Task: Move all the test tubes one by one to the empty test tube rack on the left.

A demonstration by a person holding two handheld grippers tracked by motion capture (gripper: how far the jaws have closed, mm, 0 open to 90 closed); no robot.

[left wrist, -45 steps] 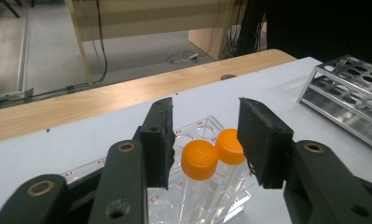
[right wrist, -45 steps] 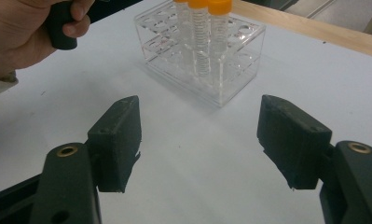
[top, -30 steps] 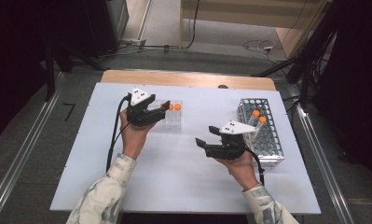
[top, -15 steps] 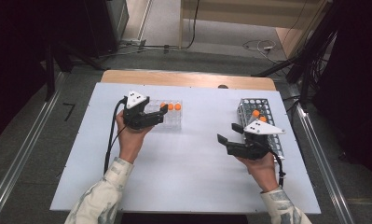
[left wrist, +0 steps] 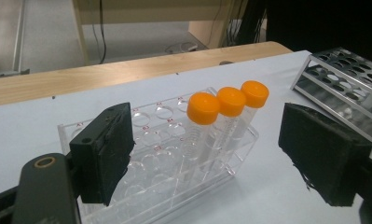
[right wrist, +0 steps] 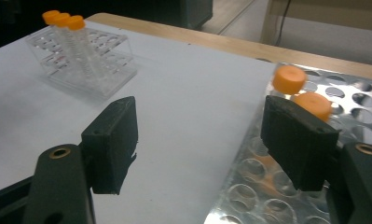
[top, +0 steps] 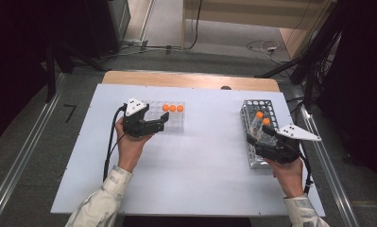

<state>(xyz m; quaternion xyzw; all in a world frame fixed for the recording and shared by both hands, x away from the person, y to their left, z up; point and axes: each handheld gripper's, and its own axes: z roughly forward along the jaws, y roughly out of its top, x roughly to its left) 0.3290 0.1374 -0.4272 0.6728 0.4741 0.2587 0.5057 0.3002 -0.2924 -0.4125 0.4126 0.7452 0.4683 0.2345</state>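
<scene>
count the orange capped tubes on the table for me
5. Three stand side by side in the clear plastic rack. Two sit in the metal rack. The right gripper may hide more.

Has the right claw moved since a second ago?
Yes. The right claw went rightward from mid-table to the metal rack, jaws open and empty.

The desk (top: 205, 170) has a pale bluish-white top, and a wooden strip (top: 191, 79) runs along its far edge. Past it lies a grey floor (top: 214, 40) with loose cables (top: 264, 46) trailing across it, near a light wooden cabinet (top: 252, 12). Metal rails (top: 16, 165) run along the floor on either side of the desk, and dark equipment (top: 94, 23) stands at the far left.
</scene>
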